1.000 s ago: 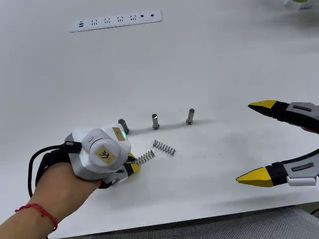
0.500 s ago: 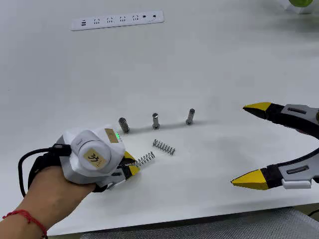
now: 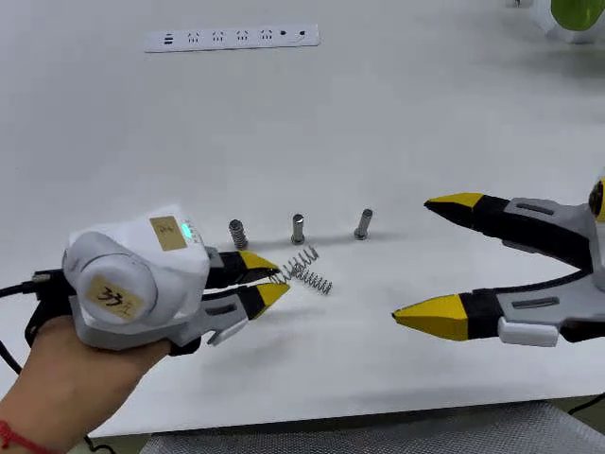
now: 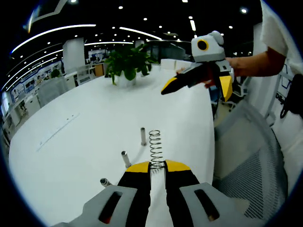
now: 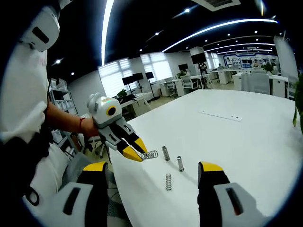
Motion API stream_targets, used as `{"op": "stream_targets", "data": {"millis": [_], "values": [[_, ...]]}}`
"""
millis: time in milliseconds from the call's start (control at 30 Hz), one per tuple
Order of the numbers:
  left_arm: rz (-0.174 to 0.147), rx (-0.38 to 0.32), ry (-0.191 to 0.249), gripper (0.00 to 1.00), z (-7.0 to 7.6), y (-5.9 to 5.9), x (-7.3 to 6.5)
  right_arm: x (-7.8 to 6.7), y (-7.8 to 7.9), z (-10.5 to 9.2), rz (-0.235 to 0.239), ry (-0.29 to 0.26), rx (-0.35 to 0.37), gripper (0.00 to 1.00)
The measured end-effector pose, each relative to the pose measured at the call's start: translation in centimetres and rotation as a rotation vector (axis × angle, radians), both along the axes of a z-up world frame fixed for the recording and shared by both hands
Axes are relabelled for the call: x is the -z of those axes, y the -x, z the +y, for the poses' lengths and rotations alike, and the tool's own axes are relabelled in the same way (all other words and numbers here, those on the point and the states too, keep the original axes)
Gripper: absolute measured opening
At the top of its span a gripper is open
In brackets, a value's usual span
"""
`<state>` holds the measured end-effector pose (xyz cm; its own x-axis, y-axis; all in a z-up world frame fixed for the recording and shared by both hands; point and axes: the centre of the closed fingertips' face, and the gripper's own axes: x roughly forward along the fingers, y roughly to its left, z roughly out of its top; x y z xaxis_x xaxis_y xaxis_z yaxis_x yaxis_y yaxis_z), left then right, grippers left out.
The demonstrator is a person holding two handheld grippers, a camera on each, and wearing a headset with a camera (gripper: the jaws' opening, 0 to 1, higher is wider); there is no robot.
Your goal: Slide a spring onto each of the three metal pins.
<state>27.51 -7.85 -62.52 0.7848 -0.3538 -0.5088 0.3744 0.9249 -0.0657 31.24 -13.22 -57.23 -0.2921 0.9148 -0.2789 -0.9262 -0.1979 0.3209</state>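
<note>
Spring in its grip: the left hand-held gripper [image 3: 280,278] has its yellow-tipped jaws closed tight on one end of the held spring [image 3: 300,259]. It carries the spring clear of the white counter [image 3: 397,123], just on the near side of the middle pin [image 3: 298,227]. In the left gripper view the coil juts straight out from the shut jaws toward that pin.

A loose spring [image 3: 314,280] lies flat on the counter, nearer the person than the middle pin and just beside the held one. Left of the middle pin stands the left pin [image 3: 237,233], already wearing a coil. To its right stands the bare right pin [image 3: 364,223].

The right hand-held gripper [image 3: 414,257] hovers well to the right of the middle pin, its jaws spread wide around nothing.

A tan sticker [image 3: 112,297] on the left hand-held gripper's white housing bears dark marks too blurred to read, and a green light [image 3: 186,230] glows on the housing. A white power strip [image 3: 232,38] lies far beyond the middle pin.
</note>
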Motion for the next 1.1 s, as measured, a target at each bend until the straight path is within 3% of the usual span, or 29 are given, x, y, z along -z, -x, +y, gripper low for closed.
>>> {"op": "stream_targets", "data": {"millis": [133,167,300,367,433,633,800,1000,1100], "values": [[-0.075,-0.026,0.049,0.10,-0.3,-1.0,-2.5,-2.0,-0.1,2.0,0.117,-0.065,0.076,0.67],[-0.096,-0.038,0.076,0.10,-0.3,-1.3,-3.2,-2.4,-0.1,2.5,0.171,-0.073,0.091,0.63],[-0.144,-0.050,0.122,0.10,-0.6,-1.8,-4.9,-3.0,-0.5,3.6,0.234,-0.094,0.135,0.51],[-0.166,-0.056,0.144,0.10,-0.7,-2.0,-5.7,-3.4,-0.6,4.2,0.310,-0.111,0.162,0.44],[-0.180,-0.055,0.166,0.10,-0.9,-2.1,-6.2,-3.8,-0.4,4.5,0.354,-0.124,0.156,0.39],[-0.208,-0.054,0.183,0.10,-1.2,-2.4,-7.0,-4.0,-0.3,4.9,0.385,-0.119,0.164,0.29],[-0.216,-0.043,0.194,0.10,-1.7,-2.5,-7.2,-4.4,-0.7,5.1,0.437,-0.125,0.163,0.23],[-0.224,-0.038,0.205,0.10,-2.0,-2.6,-7.4,-4.3,-0.6,5.1,0.419,-0.118,0.157,0.12],[-0.223,-0.037,0.209,0.10,-2.0,-2.6,-7.3,-4.4,-0.4,5.1,0.414,-0.114,0.155,0.12]]}}
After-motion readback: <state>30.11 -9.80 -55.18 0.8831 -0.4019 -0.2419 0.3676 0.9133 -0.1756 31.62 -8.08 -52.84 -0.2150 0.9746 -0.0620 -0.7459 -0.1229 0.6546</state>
